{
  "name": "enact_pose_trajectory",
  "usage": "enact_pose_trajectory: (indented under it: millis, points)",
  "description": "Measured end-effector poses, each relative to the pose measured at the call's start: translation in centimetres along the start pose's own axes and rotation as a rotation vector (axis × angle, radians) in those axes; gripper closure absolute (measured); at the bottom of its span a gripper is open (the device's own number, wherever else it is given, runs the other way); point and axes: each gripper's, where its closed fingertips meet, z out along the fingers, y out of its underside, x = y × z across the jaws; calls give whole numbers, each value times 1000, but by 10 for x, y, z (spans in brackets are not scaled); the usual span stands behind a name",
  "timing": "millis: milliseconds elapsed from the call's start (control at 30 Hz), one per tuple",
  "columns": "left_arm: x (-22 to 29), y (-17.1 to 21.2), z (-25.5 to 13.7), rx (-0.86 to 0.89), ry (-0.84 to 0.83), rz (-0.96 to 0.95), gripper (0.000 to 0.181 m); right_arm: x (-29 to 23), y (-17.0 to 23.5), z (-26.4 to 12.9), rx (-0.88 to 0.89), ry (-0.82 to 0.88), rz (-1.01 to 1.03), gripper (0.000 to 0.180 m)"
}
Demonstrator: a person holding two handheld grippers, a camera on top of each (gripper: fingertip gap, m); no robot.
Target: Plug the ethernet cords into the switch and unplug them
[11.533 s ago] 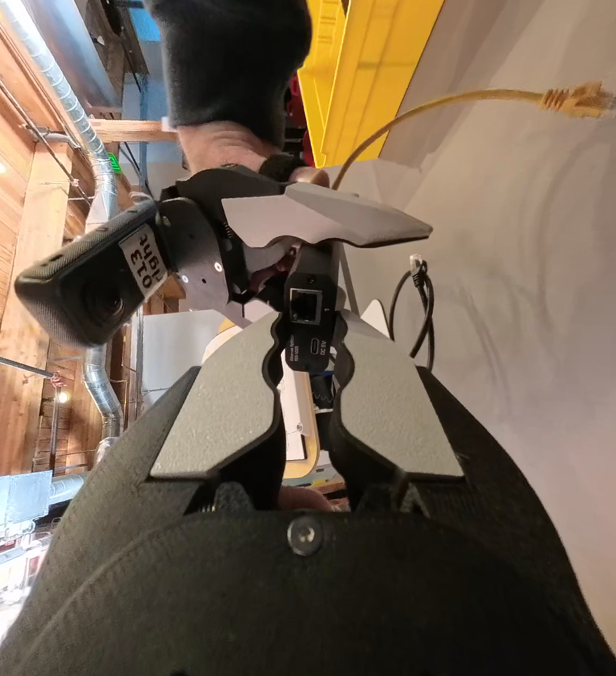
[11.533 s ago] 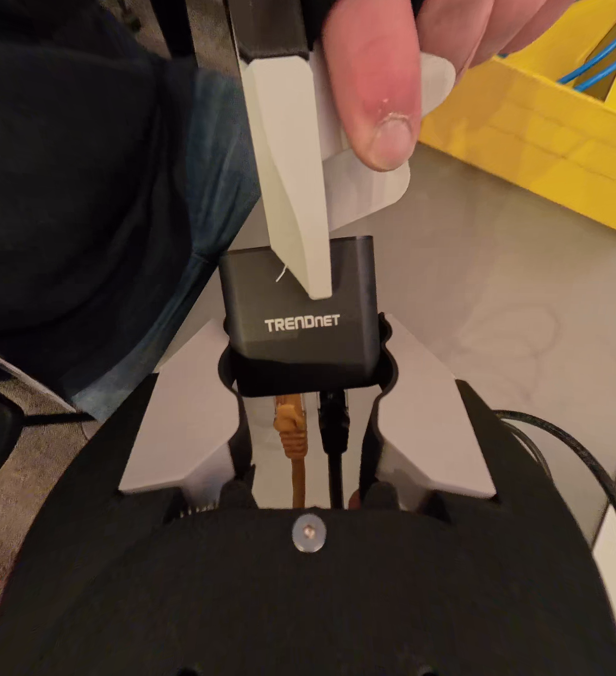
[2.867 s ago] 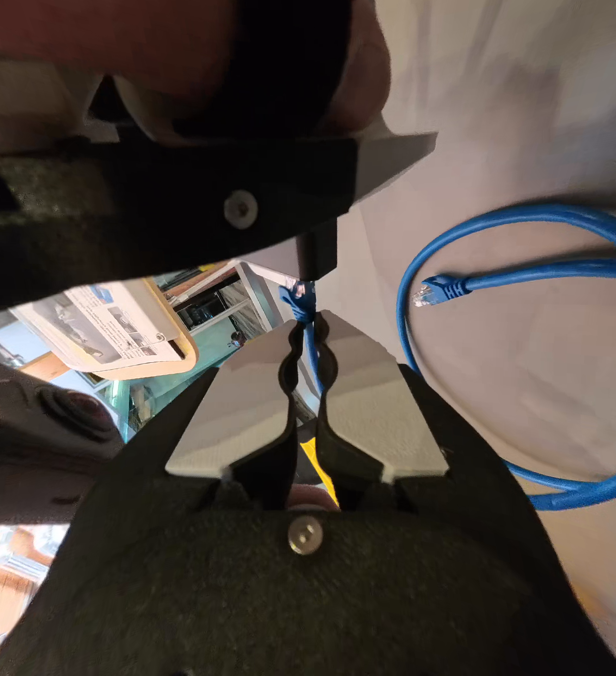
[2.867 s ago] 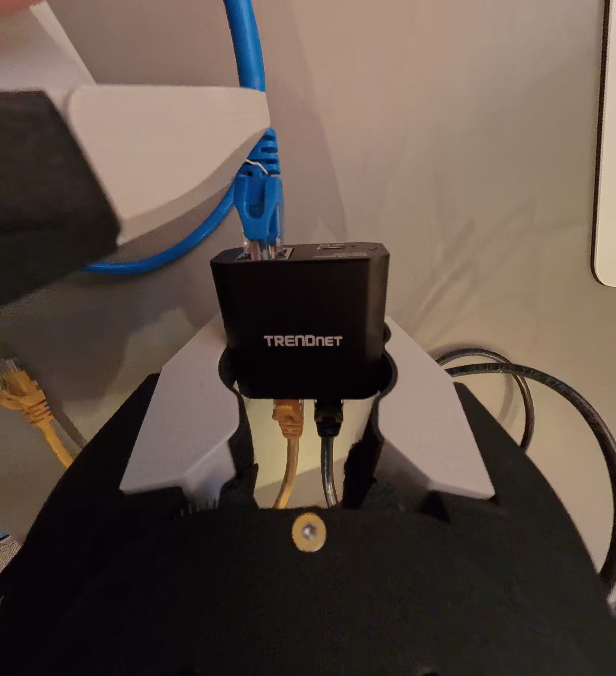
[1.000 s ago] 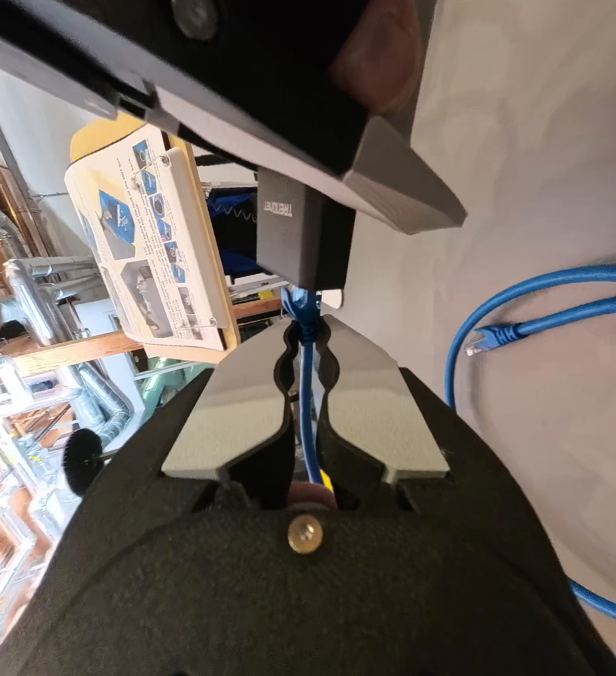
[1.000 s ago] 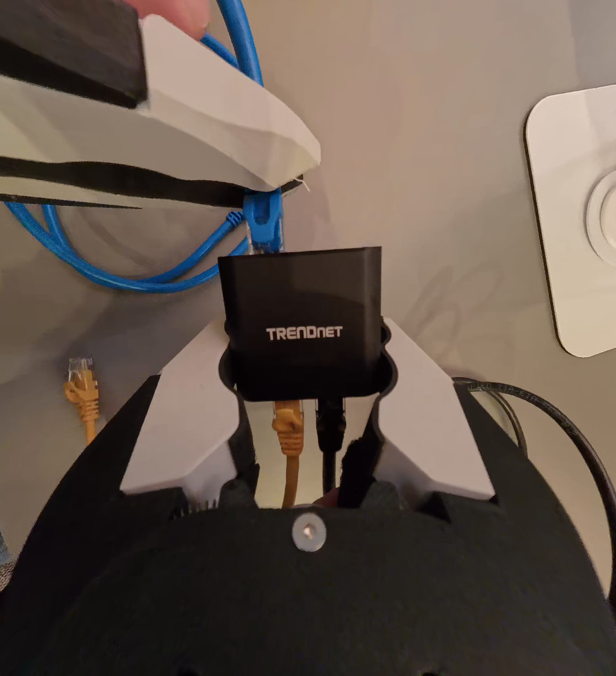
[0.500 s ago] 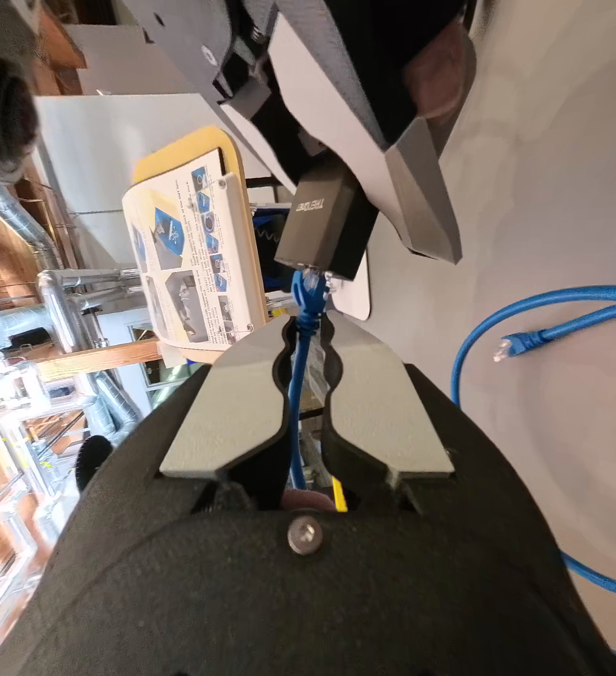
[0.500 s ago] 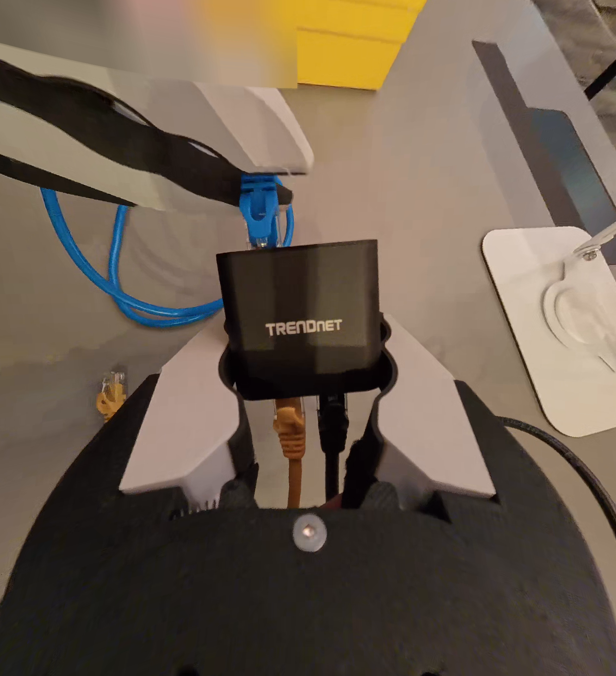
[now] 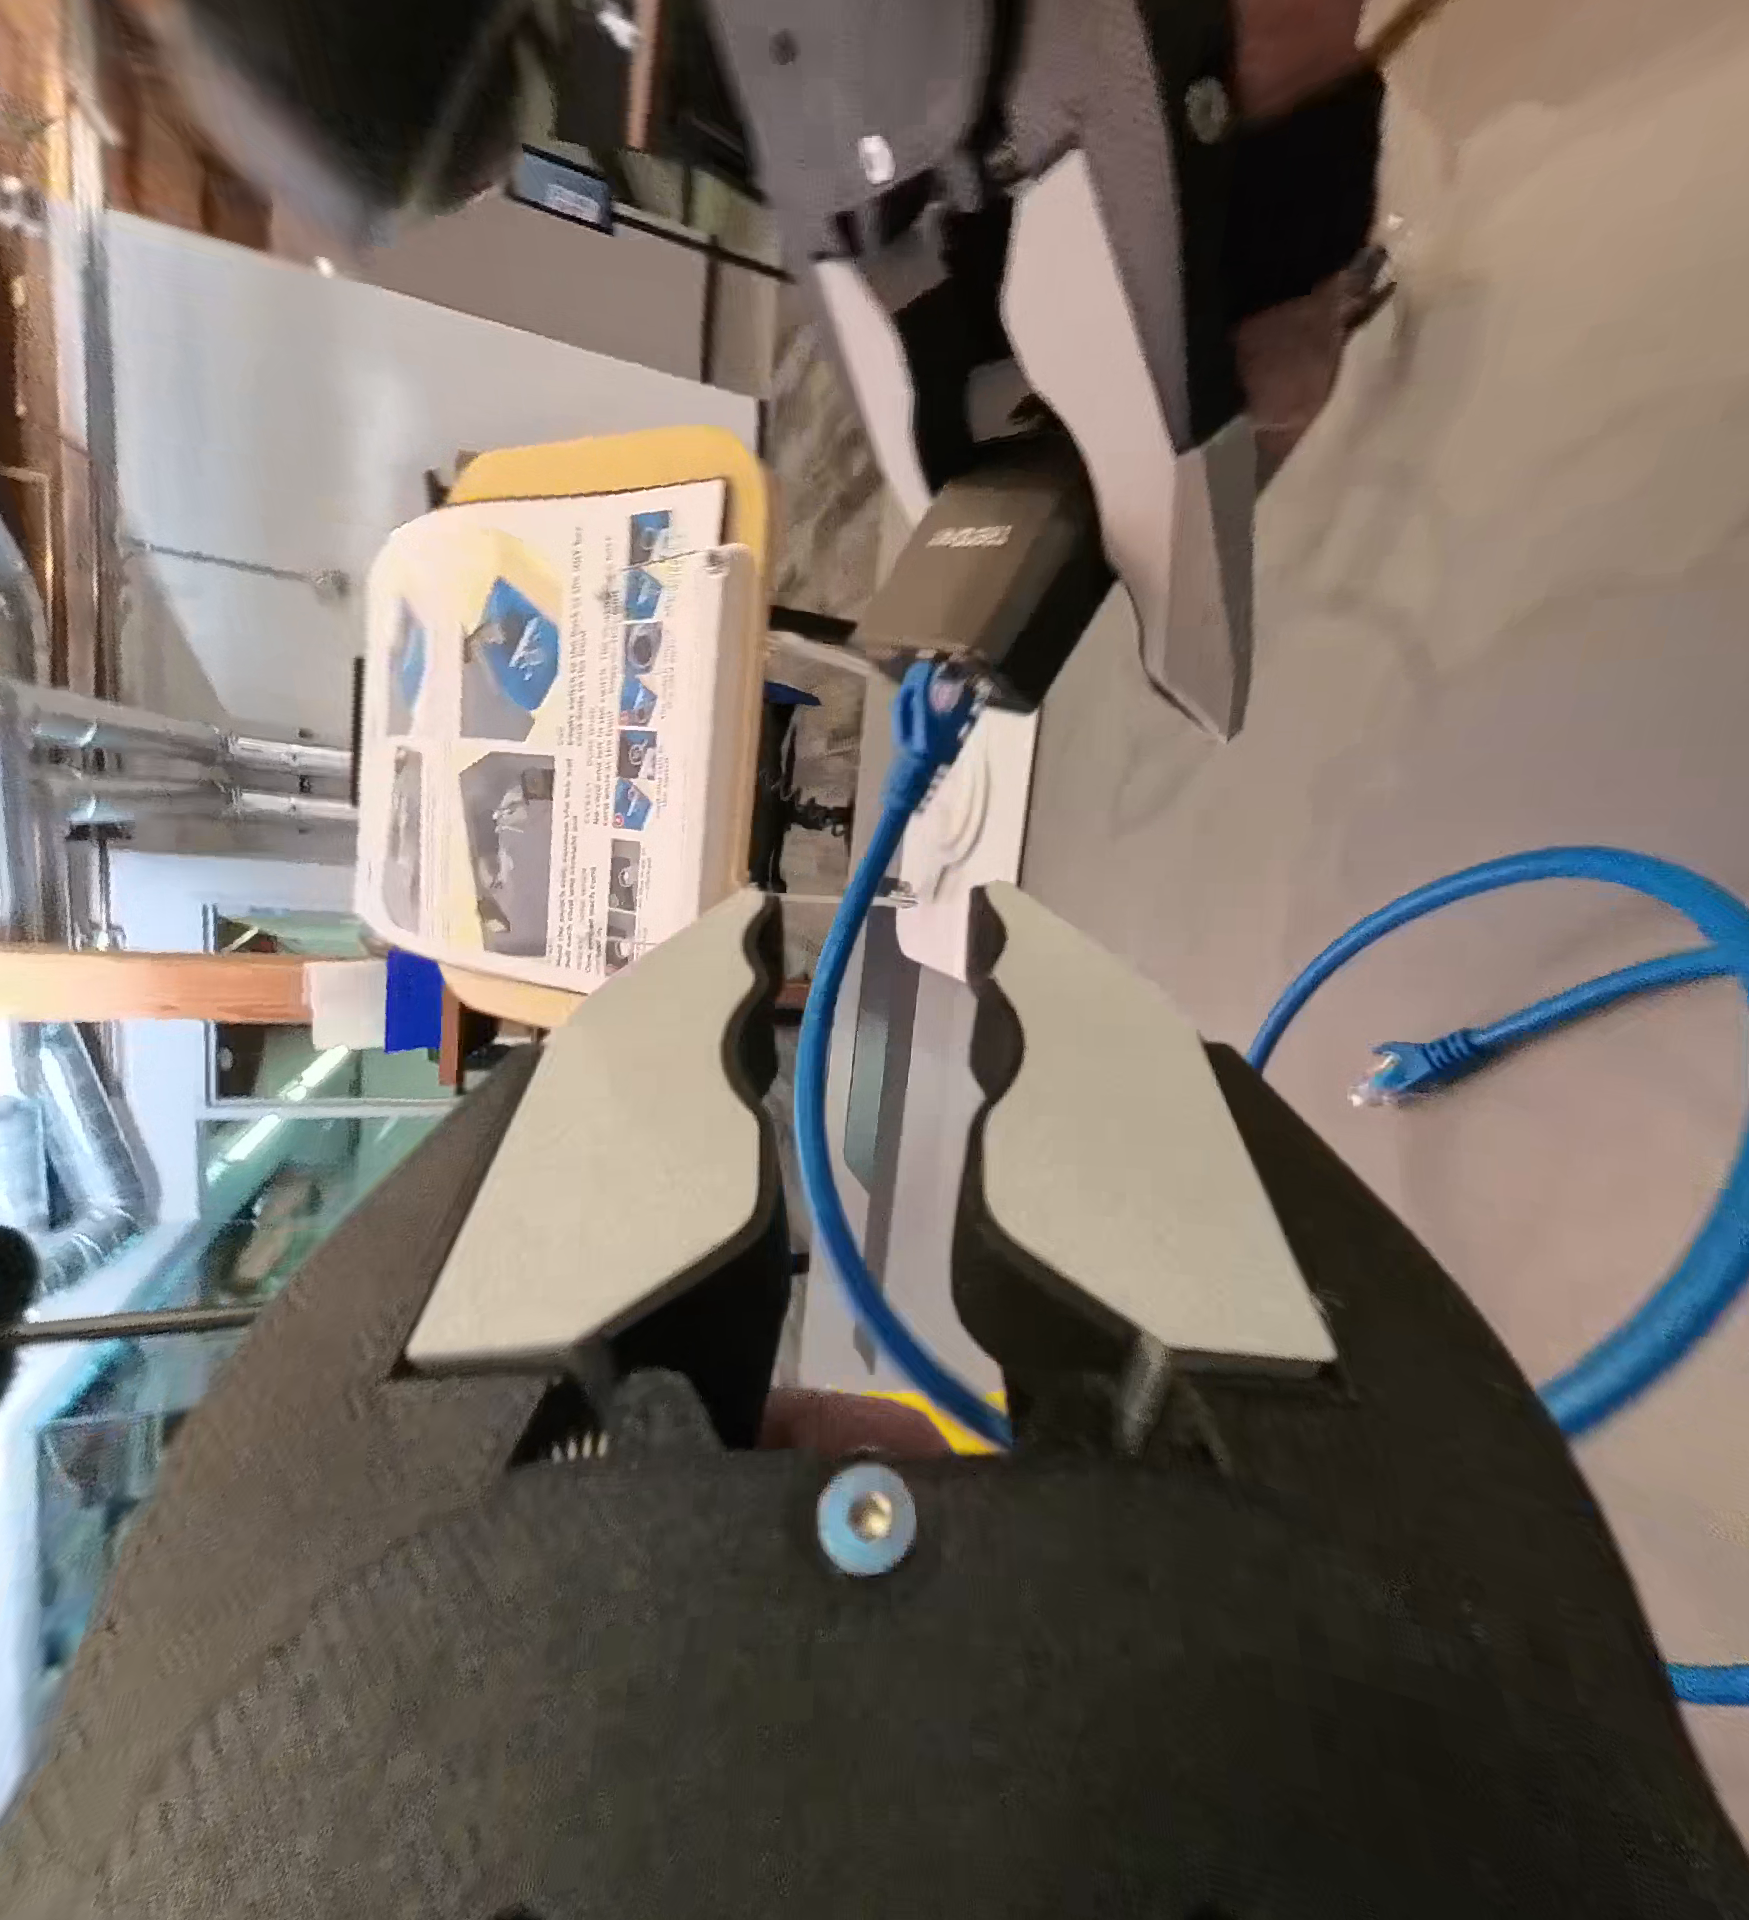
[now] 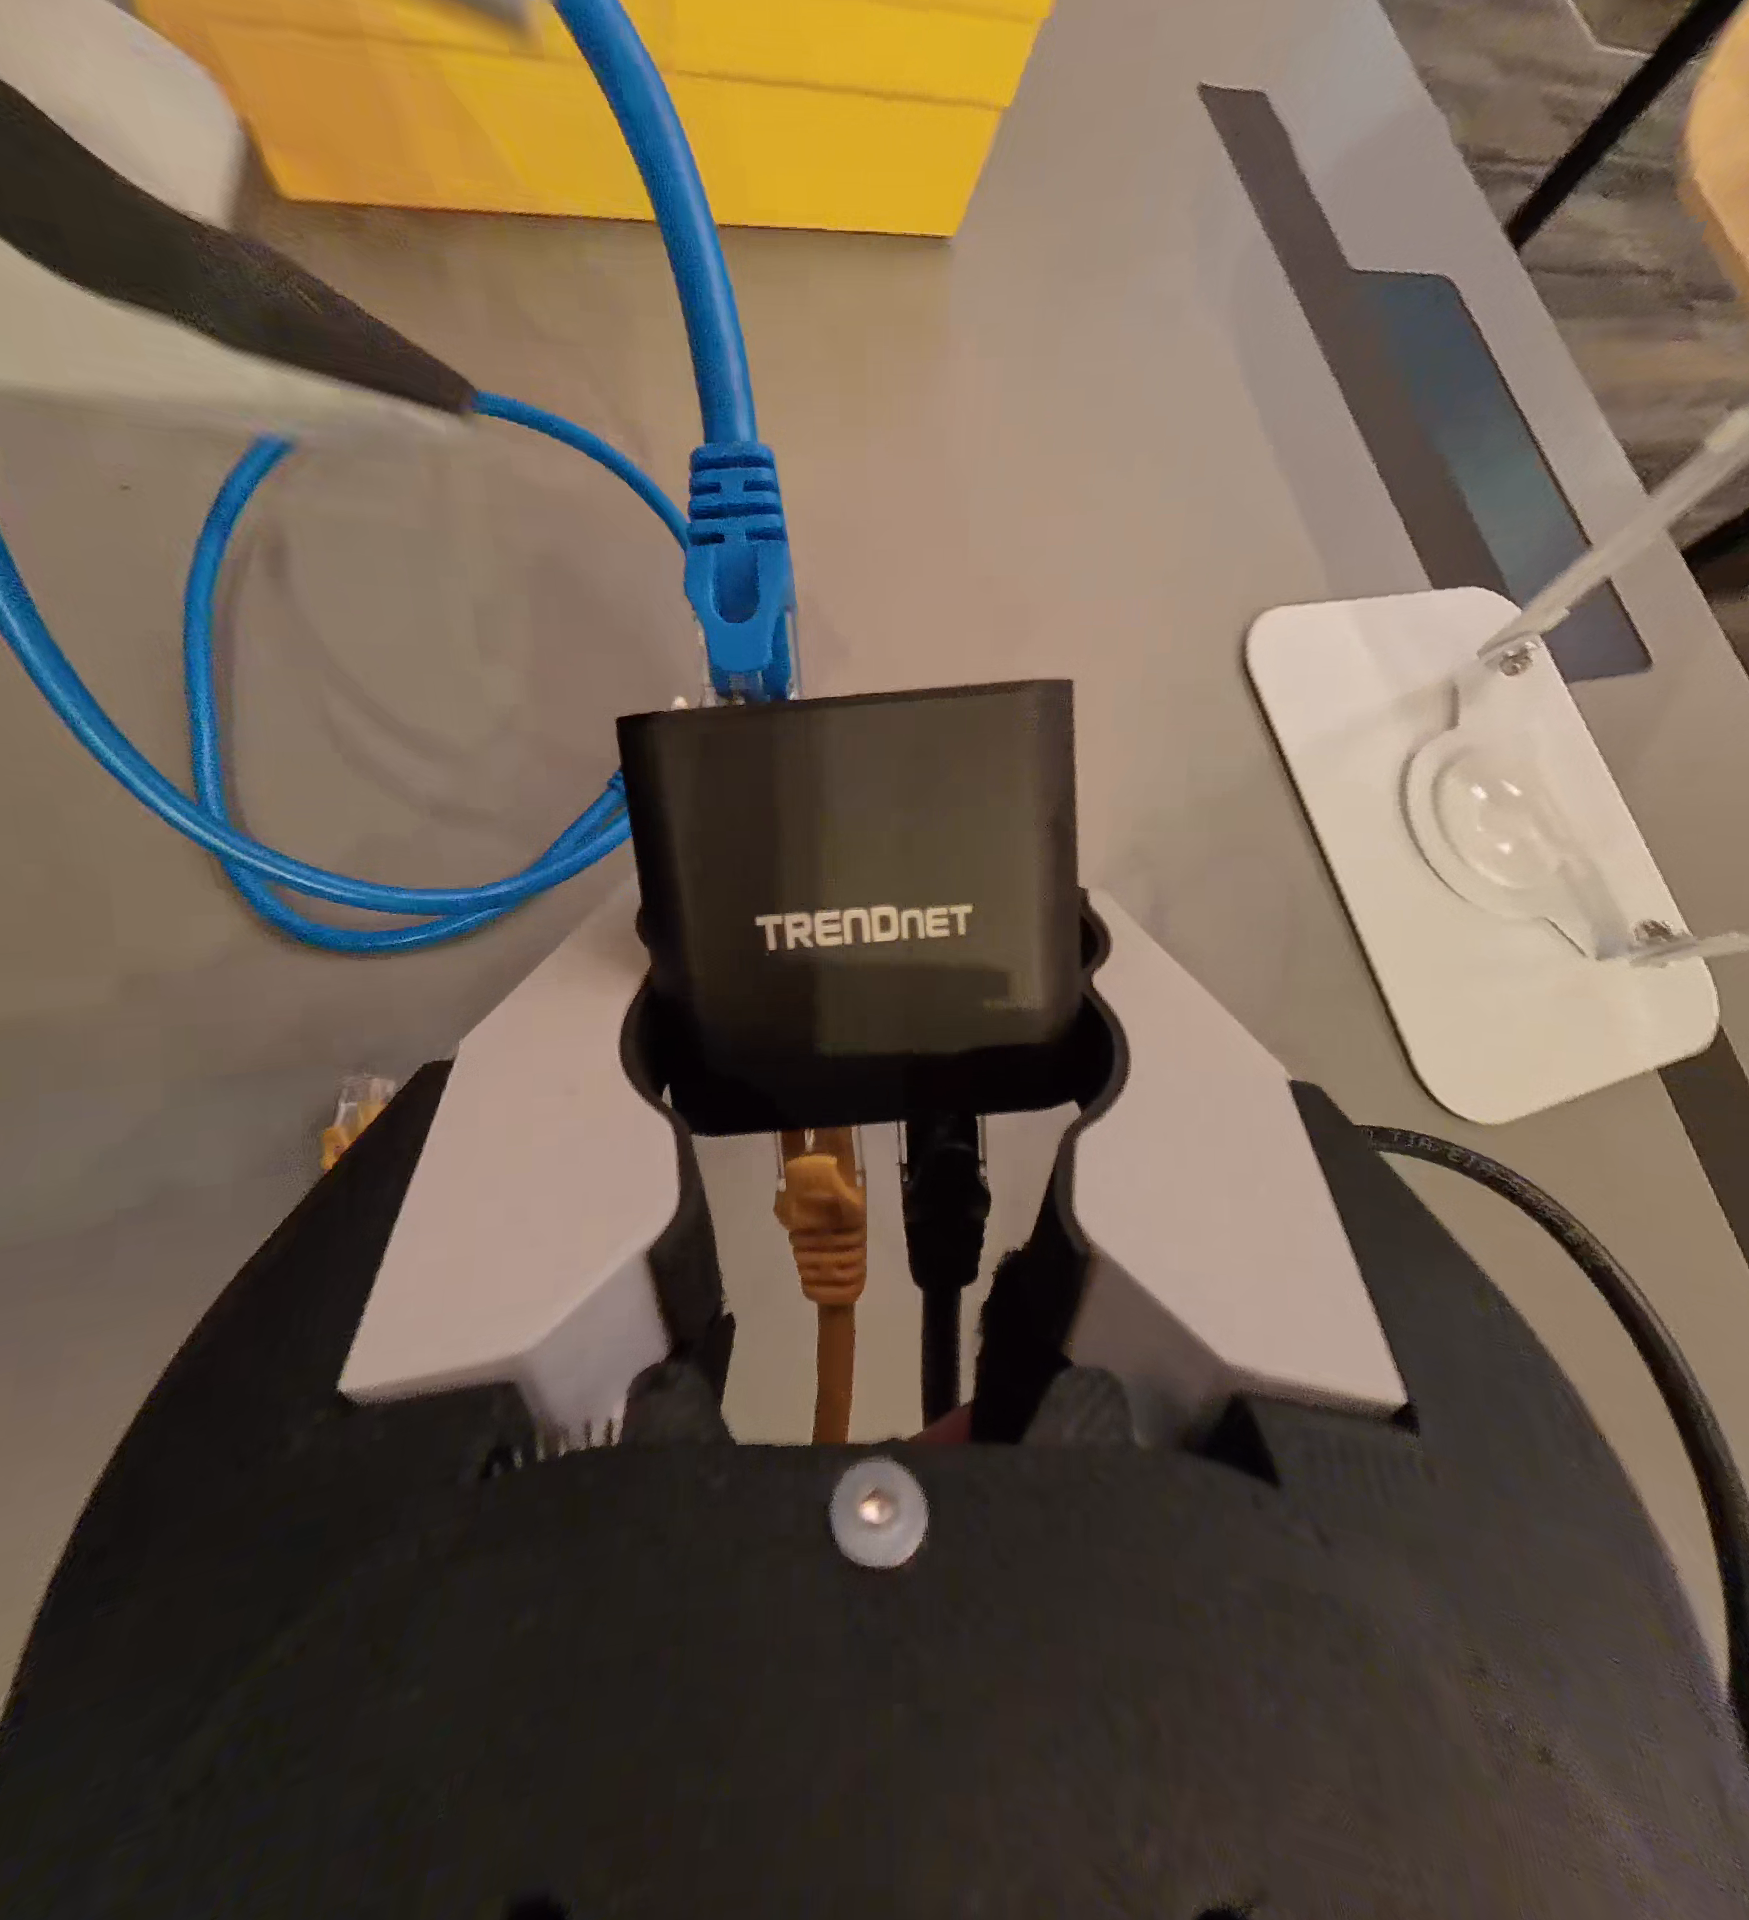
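Note:
My right gripper (image 10: 875,1023) is shut on the small black switch (image 10: 854,862) and holds it above the grey table. A blue ethernet plug (image 10: 740,577) sits in the switch's far side. An orange plug (image 10: 821,1216) and a black plug (image 10: 943,1195) sit in its near side. My left gripper (image 9: 875,914) is open; the blue cord (image 9: 834,1049) runs loose between its fingers up to the switch (image 9: 984,613). The cord's other blue plug (image 9: 1410,1065) lies free on the table. The left gripper's finger (image 10: 174,312) shows at the upper left of the right wrist view.
A yellow bin (image 10: 641,114) stands at the far side of the table. A white stand base (image 10: 1493,852) with a clear holder is to the right. A loose orange plug (image 10: 356,1107) lies at the left. A black cord (image 10: 1659,1403) loops at the right. An instruction sheet (image 9: 548,748) stands behind.
My left gripper has opened, let go of the blue cord and drawn back from the switch. The blue plug stays in the switch. The right gripper still holds the switch.

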Motion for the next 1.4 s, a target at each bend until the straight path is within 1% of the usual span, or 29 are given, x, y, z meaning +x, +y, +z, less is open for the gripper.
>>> enact_pose_trajectory:
  millis: [100, 167, 233, 333, 467, 600, 700, 800, 867, 1000, 1067, 1100, 1133, 1200, 1233, 1333, 1400]
  points:
    - [-22, 8, -19, 20, -68, -102, 142, 18, -2, -13, -1, 67, 51, 107]
    - [-33, 15, -32, 43, -101, -183, 143, 31, -8, -25, 14, 109, 86, 107]
    - [-42, 22, -45, 60, -148, -246, 142, 46, -17, -42, 37, 157, 117, 107]
    - [-46, 33, -61, 66, -206, -285, 143, 75, -32, -71, 69, 236, 154, 107]
    - [-23, 53, -62, 23, -181, -322, 143, 123, -54, -131, 124, 353, 202, 108]
    - [8, 68, -52, -10, -112, -352, 143, 178, -65, -213, 279, 493, 324, 108]
    - [22, 71, -45, -20, -73, -345, 143, 208, -40, -267, 381, 610, 437, 107]
    - [33, 70, -40, -18, -37, -358, 143, 224, 13, -299, 467, 720, 566, 108]
    - [39, 70, -37, -24, -20, -347, 143, 226, 57, -305, 518, 772, 672, 107]
    - [52, 68, -32, -32, 19, -340, 142, 220, 132, -296, 688, 808, 852, 107]
    - [58, 68, -31, -40, 33, -327, 141, 217, 159, -292, 781, 802, 937, 108]
    - [61, 68, -30, -44, 42, -321, 141, 216, 169, -289, 806, 793, 970, 108]
    - [64, 68, -28, -47, 52, -317, 141, 216, 178, -283, 794, 792, 989, 108]
    - [70, 69, -26, -56, 68, -309, 141, 214, 188, -272, 714, 796, 974, 108]
    - [73, 69, -25, -60, 74, -303, 141, 214, 185, -271, 691, 790, 955, 108]
    - [82, 69, -22, -67, 102, -288, 141, 218, 162, -284, 632, 780, 884, 108]
    - [87, 69, -20, -73, 115, -278, 141, 222, 139, -298, 584, 752, 840, 107]
